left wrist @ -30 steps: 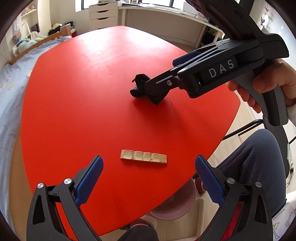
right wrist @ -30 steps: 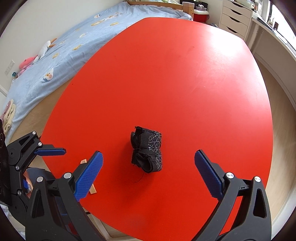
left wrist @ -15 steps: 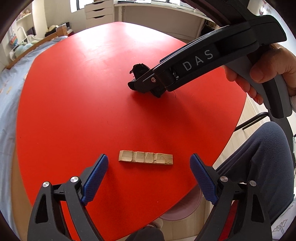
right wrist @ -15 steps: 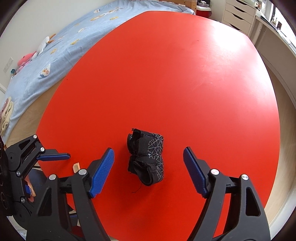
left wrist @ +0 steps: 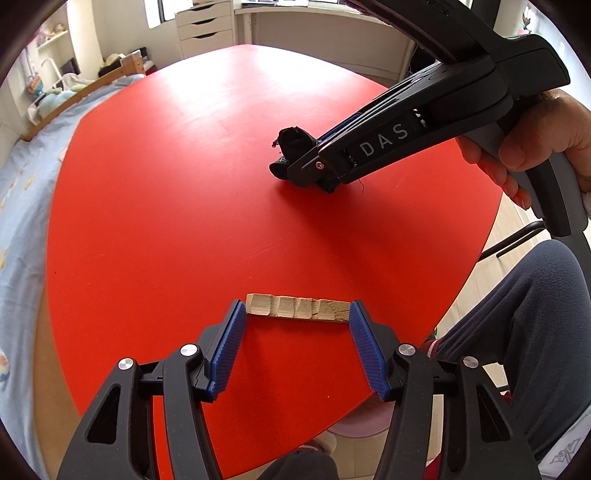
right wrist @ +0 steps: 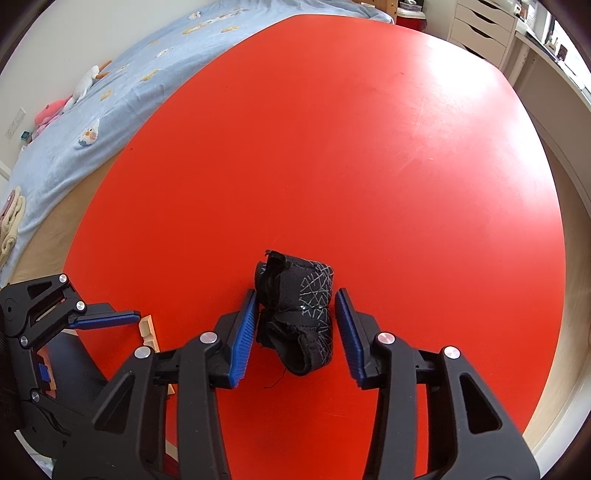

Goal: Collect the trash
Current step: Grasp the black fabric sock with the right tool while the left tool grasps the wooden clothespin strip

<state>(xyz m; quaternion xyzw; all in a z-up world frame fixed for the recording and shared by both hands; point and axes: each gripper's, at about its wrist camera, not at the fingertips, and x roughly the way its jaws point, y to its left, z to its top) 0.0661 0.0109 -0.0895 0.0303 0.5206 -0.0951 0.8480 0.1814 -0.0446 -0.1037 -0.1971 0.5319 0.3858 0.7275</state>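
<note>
A notched wooden strip [left wrist: 297, 308] lies on the red table [left wrist: 177, 177] near its front edge. My left gripper [left wrist: 297, 312] has its blue pads at both ends of the strip, touching or nearly touching it. A rolled black cloth with a silver line pattern [right wrist: 297, 314] lies further in. My right gripper [right wrist: 295, 302] straddles it, its pads close against the cloth's sides. In the left wrist view the cloth [left wrist: 293, 146] shows partly hidden behind the right gripper [left wrist: 314, 162]. In the right wrist view the left gripper [right wrist: 110, 319] and the strip's end [right wrist: 147, 330] show at the left.
A bed with a light blue cover [right wrist: 92, 110] runs along the table's far side. White drawers [left wrist: 205, 27] and a desk stand beyond the table. The person's leg in dark trousers [left wrist: 528, 325] is at the table's right edge, with a pink bin [left wrist: 358, 430] below it.
Both grippers have moved forward and narrowed. The left one now brackets the wooden strip's ends. The right one now brackets the black cloth.
</note>
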